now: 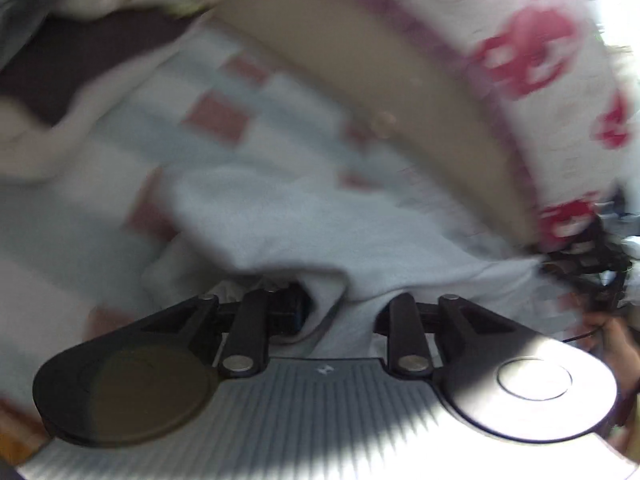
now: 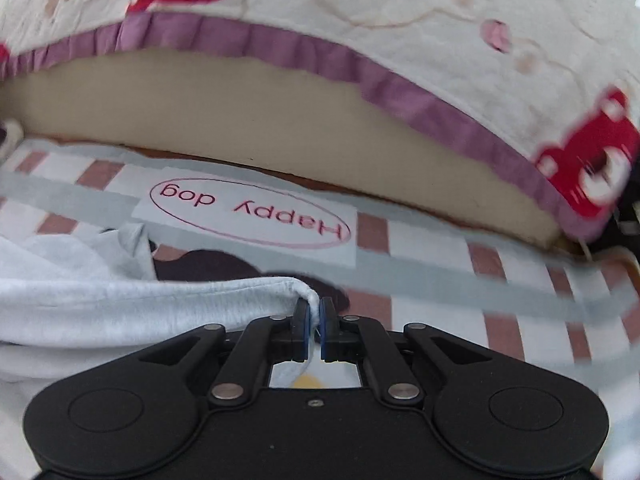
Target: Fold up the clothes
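A light grey garment [image 1: 304, 220] lies bunched on a checked sheet [image 1: 216, 116], and the whole left wrist view is motion-blurred. My left gripper [image 1: 336, 308] sits at the garment's near edge with its jaws apart. A fold of the cloth hangs into the gap and hides the right finger. In the right wrist view, my right gripper [image 2: 316, 314] is shut on a hemmed edge of the grey garment [image 2: 120, 304], which stretches off to the left. The right gripper [image 1: 588, 256] also shows at the far right of the left wrist view, holding that cloth.
A beige foam mattress edge [image 2: 280, 120] under a white cover with red prints and a purple frill [image 2: 400, 96] rises just beyond. The sheet carries a "Happy dog" label [image 2: 248, 216]. A dark garment [image 2: 216, 268] lies nearby. A person's hand [image 1: 616, 344] is at right.
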A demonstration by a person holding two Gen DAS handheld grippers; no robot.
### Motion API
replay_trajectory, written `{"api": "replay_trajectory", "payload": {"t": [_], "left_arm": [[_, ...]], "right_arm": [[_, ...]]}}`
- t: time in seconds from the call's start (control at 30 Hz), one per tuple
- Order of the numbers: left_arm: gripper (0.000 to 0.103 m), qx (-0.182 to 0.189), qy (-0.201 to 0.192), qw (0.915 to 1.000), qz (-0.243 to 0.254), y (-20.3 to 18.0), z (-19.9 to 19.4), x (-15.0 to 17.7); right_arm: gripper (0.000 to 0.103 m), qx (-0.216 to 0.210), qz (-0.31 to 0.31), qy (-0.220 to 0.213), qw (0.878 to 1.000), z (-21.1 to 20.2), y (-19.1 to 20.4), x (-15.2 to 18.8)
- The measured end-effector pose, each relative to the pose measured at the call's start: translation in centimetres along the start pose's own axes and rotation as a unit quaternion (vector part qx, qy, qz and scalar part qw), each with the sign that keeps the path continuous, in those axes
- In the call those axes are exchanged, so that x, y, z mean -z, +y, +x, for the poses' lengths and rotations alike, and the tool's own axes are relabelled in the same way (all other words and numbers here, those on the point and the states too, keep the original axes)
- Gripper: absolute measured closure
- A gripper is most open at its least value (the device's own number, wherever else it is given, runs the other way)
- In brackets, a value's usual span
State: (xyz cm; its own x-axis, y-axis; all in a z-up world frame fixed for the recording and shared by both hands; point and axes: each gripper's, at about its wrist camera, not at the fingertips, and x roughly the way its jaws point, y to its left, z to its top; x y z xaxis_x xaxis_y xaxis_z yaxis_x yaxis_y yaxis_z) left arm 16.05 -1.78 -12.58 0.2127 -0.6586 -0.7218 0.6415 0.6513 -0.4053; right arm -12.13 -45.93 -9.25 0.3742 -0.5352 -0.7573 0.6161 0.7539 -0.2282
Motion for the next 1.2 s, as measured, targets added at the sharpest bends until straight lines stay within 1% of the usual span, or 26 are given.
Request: {"api": "replay_trajectory", "payload": {"t": [0.03, 0.1, 0.13, 0.17, 0.2, 0.27, 0.3, 0.33, 0.37, 0.4, 0.43, 0.47, 0.53, 0.57, 0.6, 0.67, 0.73, 0.8, 0.83, 0.9, 0.97, 1.0, 1.03, 1.07, 1.13, 1.2], "left_arm": [[0.07, -0.024, 0.01, 0.9996, 0.014, -0.4, 0.3, 0.2], [0.07, -0.072, 0.029, 0.9962, 0.04, -1.2, 0.8, 0.7], [0.07, -0.096, 0.038, 0.9932, 0.054, -1.6, 1.0, 0.9], [0.07, -0.128, 0.04, 0.9872, 0.085, -2.2, 1.1, 1.1], [0.07, -0.132, 0.037, 0.9857, 0.098, -2.5, 0.5, 1.2], [0.074, -0.122, 0.028, 0.9859, 0.111, -2.8, -0.8, 1.3], [0.074, -0.103, 0.016, 0.9898, 0.097, -2.3, -1.6, 1.1], [0.074, -0.079, 0.001, 0.9938, 0.077, -1.6, -2.5, 0.9], [0.073, -0.056, -0.014, 0.9967, 0.058, -0.9, -3.4, 0.7], [0.071, -0.032, -0.029, 0.9983, 0.038, -0.3, -4.3, 0.5], [0.07, -0.009, -0.044, 0.9988, 0.018, 0.4, -5.2, 0.4], [0.061, 0.003, -0.051, 0.9984, -0.024, 1.6, -5.3, 0.1], [0.05, 0.003, -0.038, 0.9934, -0.109, 4.1, -4.3, 0.1], [0.05, -0.006, -0.033, 0.9925, -0.118, 4.5, -3.9, 0.2], [0.05, -0.018, -0.028, 0.9926, -0.117, 4.7, -3.7, 0.3], [0.05, -0.057, -0.032, 0.995, -0.075, 3.5, -3.6, 0.5], [0.05, -0.049, -0.03, 0.9973, -0.045, 2.3, -3.5, 0.6], [0.05, -0.019, -0.021, 0.9994, -0.022, 1.1, -3.2, 0.6], [0.049, -0.012, -0.017, 0.9998, -0.005, 0.1, -3.0, 0.7], [0.04, -0.013, -0.007, 0.9996, 0.026, -1.9, -2.2, 0.8], [0.03, -0.036, 0.007, 0.9983, 0.045, -3.4, -1.1, 0.9], [0.027, -0.052, 0.005, 0.9976, 0.047, -3.9, -0.7, 1.2], [0.019, -0.068, 0.0, 0.9966, 0.047, -4.3, -0.4, 1.4], [0.017, -0.077, -0.003, 0.9964, 0.036, -4.4, 0.0, 1.7], [0.017, -0.081, -0.001, 0.9967, 0.008, -4.4, 0.9, 2.0], [0.022, -0.073, 0.009, 0.9971, -0.019, -4.3, 1.7, 2.1]], "right_arm": [[0.099, 0.003, -0.017, 0.005, 1.0, 1.4, 0.3, -0.5], [0.099, 0.01, -0.042, 0.003, 0.999, 2.4, 1.2, -1.4], [0.099, 0.015, -0.055, -0.004, 0.998, 2.5, 1.7, -1.8], [0.099, 0.014, -0.058, -0.013, 0.998, 2.4, 2.0, -2.1], [0.099, 0.011, -0.051, -0.02, 0.998, 2.3, 2.2, -2.4], [0.099, 0.009, -0.023, -0.025, 0.999, 1.6, 2.1, -2.8], [0.099, 0.009, 0.0, -0.026, 1.0, 1.0, 1.9, -3.1], [0.099, -0.013, 0.051, -0.028, 0.998, -0.1, 1.0, -3.6], [0.099, -0.036, 0.105, -0.03, 0.993, -1.2, 0.0, -4.1], [0.099, -0.067, 0.151, -0.05, 0.985, -3.0, -1.2, -4.6], [0.099, -0.074, 0.158, -0.074, 0.982, -4.6, -1.7, -5.1], [0.099, -0.079, 0.159, -0.097, 0.979, -6.1, -2.3, -5.7], [0.099, -0.038, 0.137, -0.13, 0.981, -8.0, -2.7, -6.2], [0.099, -0.018, 0.131, -0.138, 0.982, -8.6, -2.9, -6.3], [0.099, -0.003, 0.138, -0.134, 0.981, -8.4, -3.4, -5.8], [0.099, 0.026, 0.148, -0.111, 0.982, -7.3, -4.0, -4.2], [0.099, 0.047, 0.143, -0.071, 0.986, -5.1, -4.0, -2.1], [0.099, 0.049, 0.14, -0.036, 0.988, -2.9, -3.7, 0.4], [0.099, 0.047, 0.142, -0.025, 0.988, -2.3, -3.7, 1.3], [0.099, 0.042, 0.146, -0.003, 0.988, -1.3, -3.7, 3.0], [0.099, 0.039, 0.143, -0.002, 0.989, -1.2, -3.9, 3.5], [0.099, 0.038, 0.141, -0.002, 0.989, -1.2, -3.9, 3.7], [0.099, 0.036, 0.136, -0.007, 0.99, -1.4, -3.9, 3.6], [0.099, 0.034, 0.131, -0.012, 0.991, -1.6, -3.9, 3.6], [0.099, 0.031, 0.12, -0.023, 0.992, -2.0, -3.8, 3.4], [0.099, 0.019, 0.119, -0.031, 0.992, -1.9, -4.0, 3.2]]}}
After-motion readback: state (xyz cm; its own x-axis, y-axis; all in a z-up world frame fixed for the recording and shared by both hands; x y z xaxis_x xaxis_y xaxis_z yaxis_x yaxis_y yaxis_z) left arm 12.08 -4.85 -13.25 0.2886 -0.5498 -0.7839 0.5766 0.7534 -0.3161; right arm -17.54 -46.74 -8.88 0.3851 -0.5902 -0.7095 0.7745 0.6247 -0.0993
